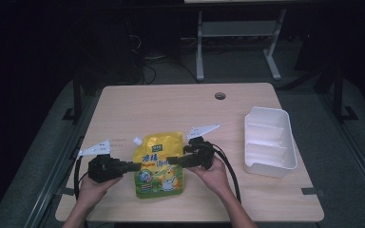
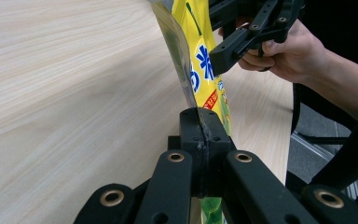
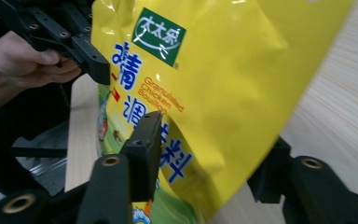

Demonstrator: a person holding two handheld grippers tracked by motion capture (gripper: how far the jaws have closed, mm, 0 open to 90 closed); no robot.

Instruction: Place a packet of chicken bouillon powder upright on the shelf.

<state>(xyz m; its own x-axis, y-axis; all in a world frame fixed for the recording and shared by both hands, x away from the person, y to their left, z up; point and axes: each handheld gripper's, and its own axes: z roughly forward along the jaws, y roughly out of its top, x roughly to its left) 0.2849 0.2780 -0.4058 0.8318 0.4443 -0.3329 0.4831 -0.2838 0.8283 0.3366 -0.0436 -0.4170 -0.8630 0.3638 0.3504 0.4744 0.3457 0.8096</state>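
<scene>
Two claws work a yellow bouillon pouch (image 1: 159,164) over the table (image 1: 180,109): left claw (image 2: 200,135) pinches its edge, right claw (image 3: 209,154) half-wide astride it; clamping likely comes next.

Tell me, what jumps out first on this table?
The bright yellow plastic bouillon pouch near the table's front edge, pinched at its side seam by the left hand-held gripper, with the right hand-held gripper straddling its other side. To the right sits a white plastic rectangular tray.
</scene>
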